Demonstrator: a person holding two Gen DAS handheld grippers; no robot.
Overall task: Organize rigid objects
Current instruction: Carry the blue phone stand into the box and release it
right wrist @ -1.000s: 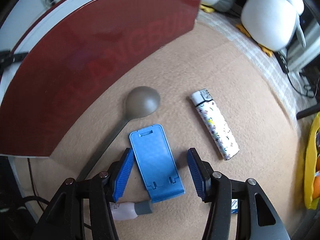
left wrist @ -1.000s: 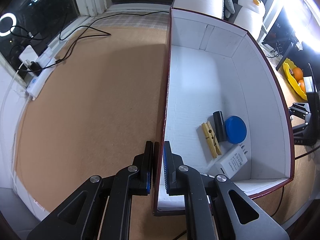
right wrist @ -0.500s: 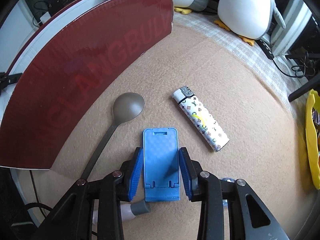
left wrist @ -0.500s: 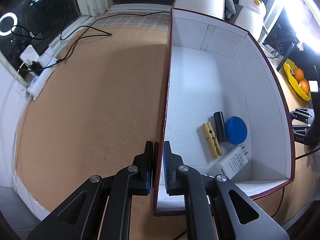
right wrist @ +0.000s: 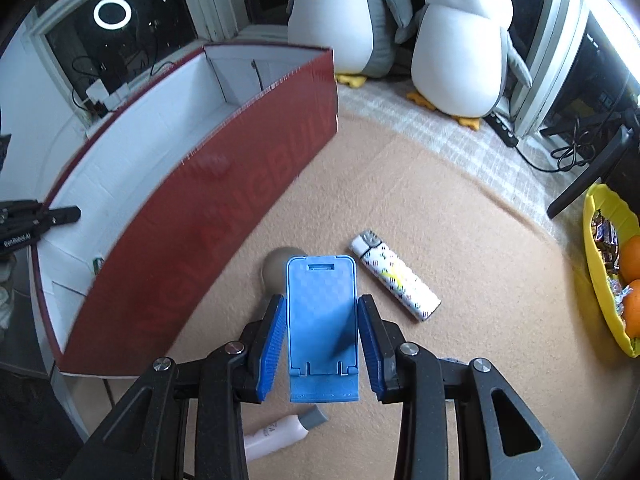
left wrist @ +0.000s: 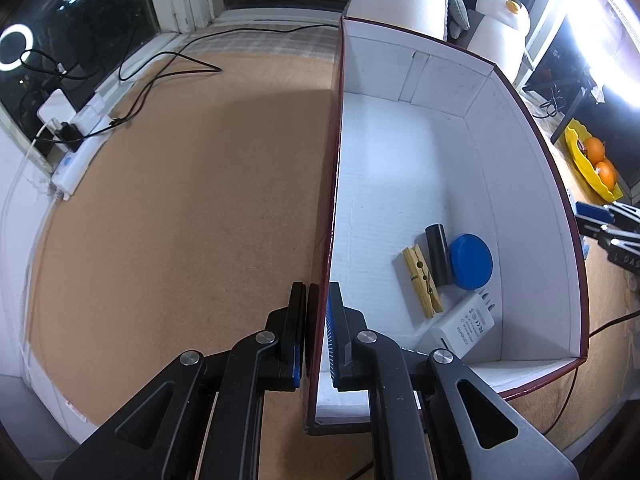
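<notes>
My left gripper [left wrist: 318, 292] is shut on the left wall of the dark-red box [left wrist: 334, 184], one finger outside and one inside. The white-lined box holds a wooden clothespin [left wrist: 422, 280], a black cylinder [left wrist: 439, 254], a blue round lid [left wrist: 471, 256] and a white charger [left wrist: 464, 326]. My right gripper [right wrist: 322, 312] is shut on a blue phone stand [right wrist: 322, 320] and holds it lifted above the tan table, beside the box's red outer wall [right wrist: 208, 232]. A patterned lighter [right wrist: 394, 276], a grey spoon [right wrist: 278, 266] and a white tube [right wrist: 280, 434] lie below.
Two plush penguins [right wrist: 460, 48] stand behind the box. A yellow bowl with oranges [right wrist: 612, 276] sits at the right table edge. A power strip and cables [left wrist: 80, 136] lie along the far left by the window.
My right gripper closed on the blue phone stand and raised it off the table, tilting the view up toward the box. The left gripper stayed clamped on the box wall.
</notes>
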